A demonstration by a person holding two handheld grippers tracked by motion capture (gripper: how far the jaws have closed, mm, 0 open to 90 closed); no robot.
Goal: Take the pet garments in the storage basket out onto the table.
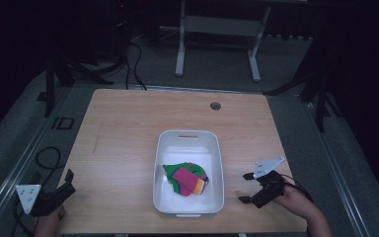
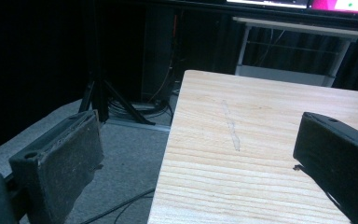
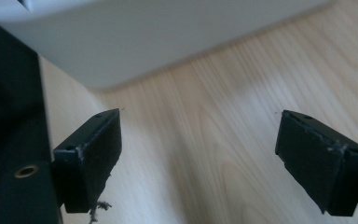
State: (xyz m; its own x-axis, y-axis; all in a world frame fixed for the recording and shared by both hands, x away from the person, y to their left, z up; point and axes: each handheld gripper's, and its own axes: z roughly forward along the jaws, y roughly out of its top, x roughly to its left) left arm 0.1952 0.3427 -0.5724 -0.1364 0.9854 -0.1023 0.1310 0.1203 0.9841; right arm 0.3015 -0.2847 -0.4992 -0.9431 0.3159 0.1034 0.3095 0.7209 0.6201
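Note:
A white plastic bin (image 1: 189,140) stands on the wooden table (image 1: 123,128), and a bundle of green, pink and yellow cloth (image 1: 187,178) lies in its near half. My right gripper (image 1: 246,188) is open just right of the bin, low over the table, held by a hand. Between its wide-apart jaws in the right gripper view (image 3: 198,154) lies bare wood, with the bin's white wall (image 3: 135,42) close ahead. My left gripper (image 1: 68,183) hovers open at the table's near left corner. Its jaws (image 2: 196,158) straddle the table's left edge with nothing between them.
A round grommet hole (image 1: 215,105) sits near the table's far edge. A faint scratch (image 2: 230,126) runs along the wood on the left side. Black cables (image 1: 47,158) and tripod legs (image 2: 107,100) lie on the grey floor left of the table. A white frame (image 1: 217,29) stands beyond.

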